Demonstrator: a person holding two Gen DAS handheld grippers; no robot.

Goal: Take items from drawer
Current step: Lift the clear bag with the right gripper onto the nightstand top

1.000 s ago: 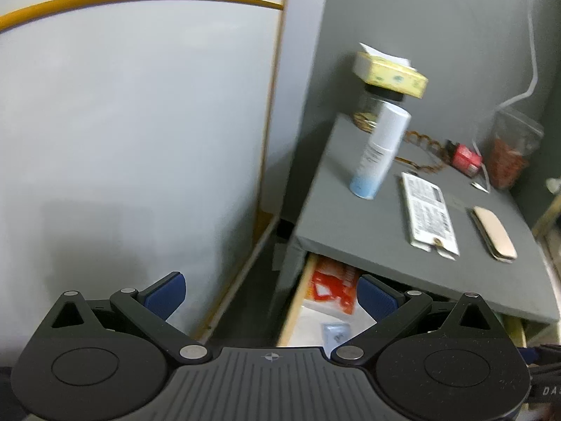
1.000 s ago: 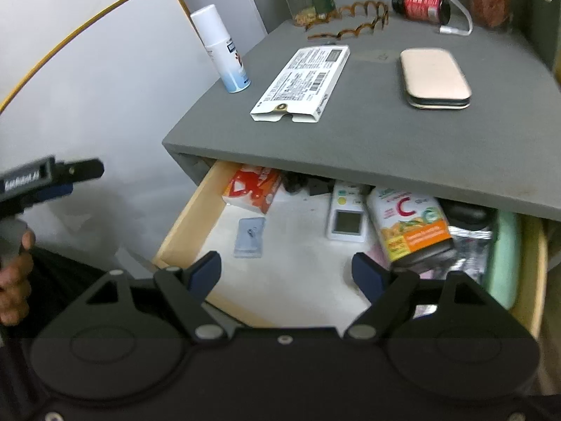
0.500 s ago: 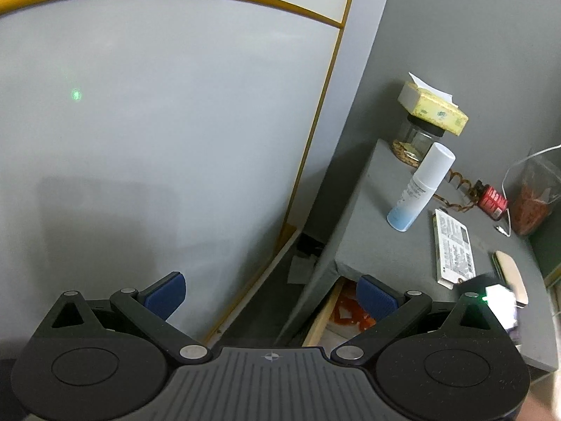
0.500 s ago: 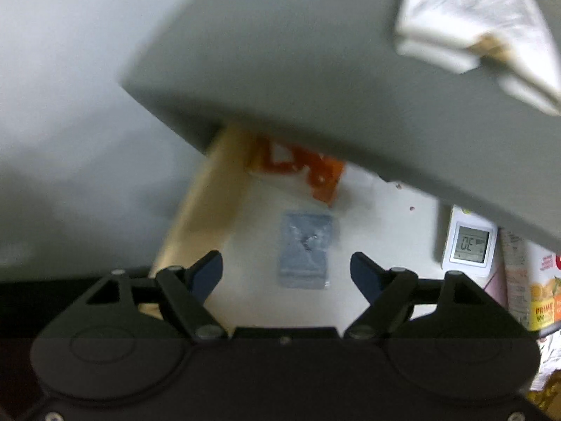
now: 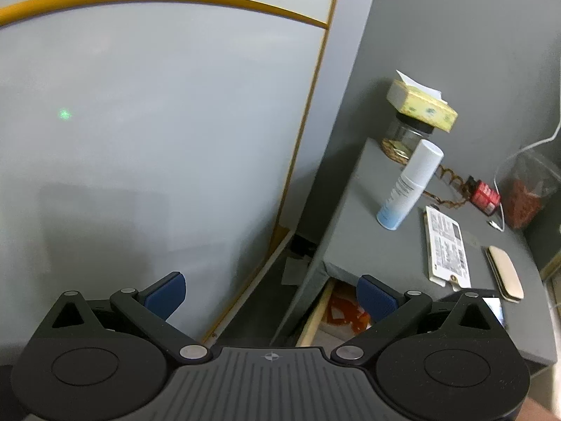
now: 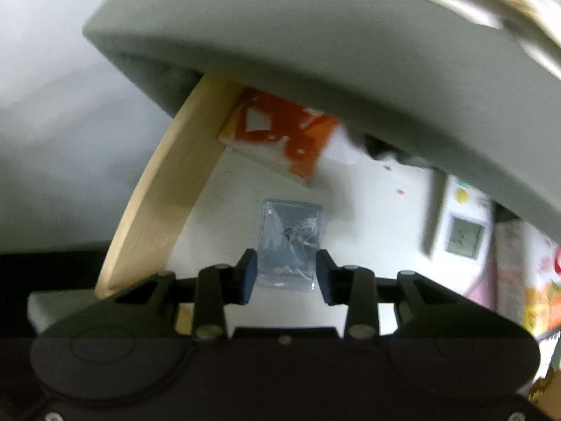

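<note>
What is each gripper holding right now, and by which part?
The right gripper brackets the small clear plastic packet at its near end, pads on its two side edges; firm contact cannot be told. The left gripper is open, holding nothing.

Left gripper (image 5: 270, 293): matte black body w/ ribbed grey centre plate, small compass-like mark at its far edge. Two round black hubs, silver pivot screws, black linkage arms w/ triangular cut-outs, blue pads (image 5: 164, 293) on the fingertips. Right gripper (image 6: 285, 277): same black build, silver screws, dark blue pads (image 6: 248, 275), lower housing in shadow. Bit of skin at near right corner of left view.
</note>
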